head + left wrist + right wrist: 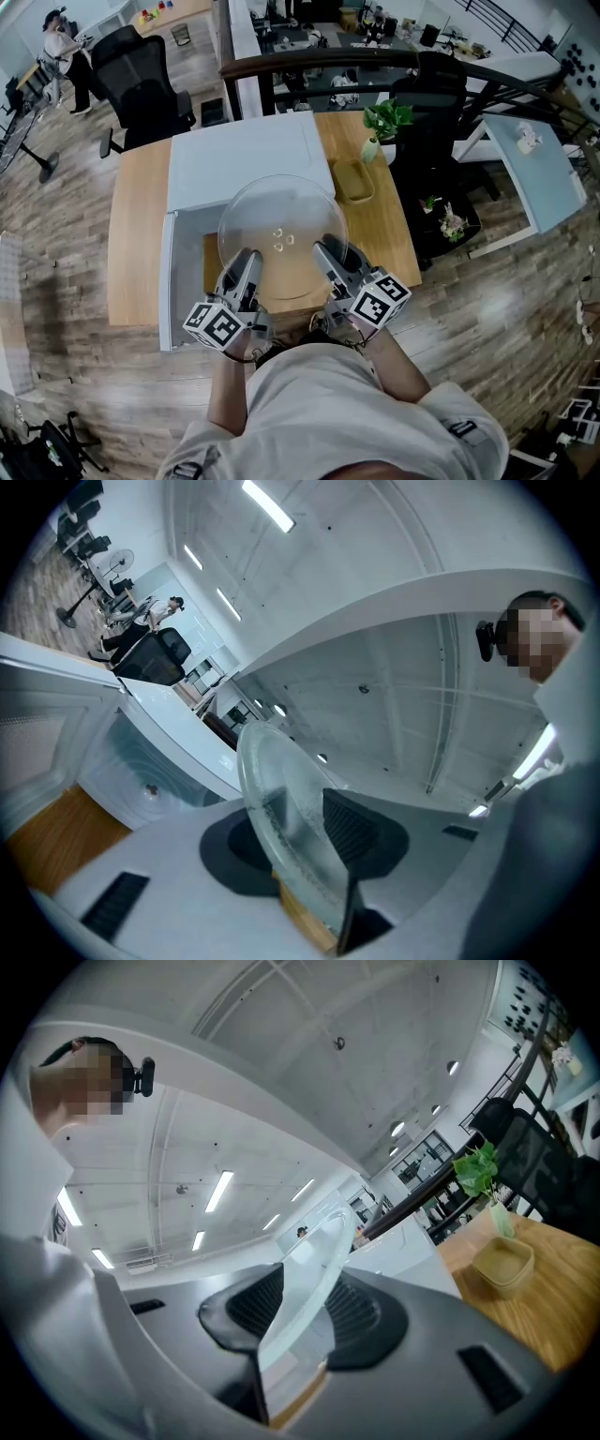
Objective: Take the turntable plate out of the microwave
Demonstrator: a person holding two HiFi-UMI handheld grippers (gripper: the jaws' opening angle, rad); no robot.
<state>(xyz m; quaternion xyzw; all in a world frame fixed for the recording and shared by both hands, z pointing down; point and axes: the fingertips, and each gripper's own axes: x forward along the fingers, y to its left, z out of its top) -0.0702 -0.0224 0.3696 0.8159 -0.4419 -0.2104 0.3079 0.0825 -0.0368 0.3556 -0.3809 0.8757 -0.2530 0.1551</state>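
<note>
The clear glass turntable plate is held level in the air over the front of the white microwave, outside its cavity. My left gripper is shut on the plate's near left rim, and my right gripper is shut on its near right rim. In the left gripper view the plate's edge runs between the jaws against a ribbed dark pad. The right gripper view shows the plate edge-on, pinched between both ribbed pads.
The microwave stands on a wooden table with its door swung open at the left. A tan dish and a small potted plant sit to the microwave's right. Black office chairs stand behind.
</note>
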